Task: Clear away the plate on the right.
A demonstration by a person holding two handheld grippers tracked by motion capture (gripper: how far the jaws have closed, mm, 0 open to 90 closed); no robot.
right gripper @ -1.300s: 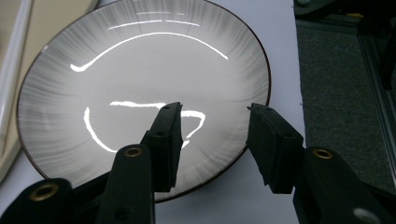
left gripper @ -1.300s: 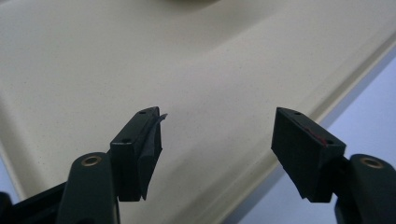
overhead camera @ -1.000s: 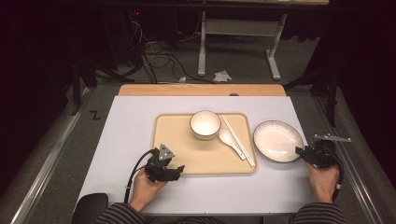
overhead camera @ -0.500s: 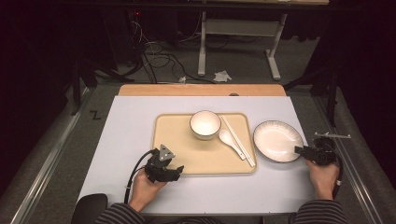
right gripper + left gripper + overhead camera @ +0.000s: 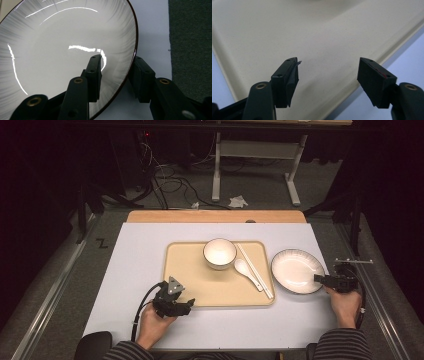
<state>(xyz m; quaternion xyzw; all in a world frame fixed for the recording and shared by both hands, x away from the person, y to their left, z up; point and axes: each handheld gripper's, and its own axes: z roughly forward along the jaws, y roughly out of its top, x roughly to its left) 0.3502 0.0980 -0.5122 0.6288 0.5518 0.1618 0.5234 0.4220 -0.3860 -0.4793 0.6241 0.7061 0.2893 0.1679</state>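
- Right gripper view: the white plate with its dark rim is seen between the jaws of the right claw, one jaw over the inside, the other outside the rim; the jaws have just been closing, and a gap to the outer pad is still seen, so the rim is not yet clamped.
- In the high view the plate lies on the white tabletop, just right of the beige tray, with the right claw at its right edge.
- On the tray a white bowl, a white spoon and chopsticks are seen.
- The left claw is held at the tray's near edge; in the left gripper view its jaws stand apart over the tray, with nothing between them.
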